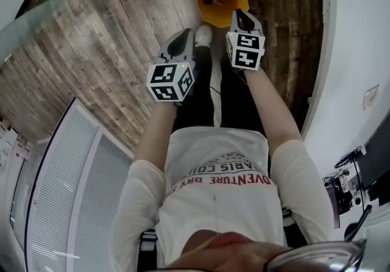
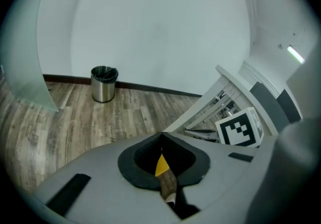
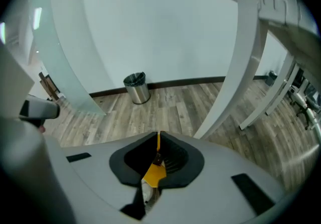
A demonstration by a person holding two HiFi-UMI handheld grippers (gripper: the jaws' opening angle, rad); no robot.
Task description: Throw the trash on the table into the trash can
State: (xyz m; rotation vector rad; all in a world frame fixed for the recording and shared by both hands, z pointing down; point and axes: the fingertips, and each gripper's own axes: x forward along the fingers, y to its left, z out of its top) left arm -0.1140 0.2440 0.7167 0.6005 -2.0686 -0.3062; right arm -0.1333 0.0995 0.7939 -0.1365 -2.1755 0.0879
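From the head view, a yellow trash can stands on the wood floor in front of the person's feet, with a small dark scrap lying inside it. My right gripper hangs over the can's near rim, its jaws together and nothing between them. My left gripper is lower left of the can, beside it, also shut and empty. In the left gripper view the jaws meet at the tips, and a sliver of yellow can shows through the slot. In the right gripper view the jaws are closed above the yellow can.
The curved white table runs along the right, and its leg shows in the right gripper view. A steel bin stands far off by the white wall. A white slatted panel lies at the lower left, a glass panel at the upper left.
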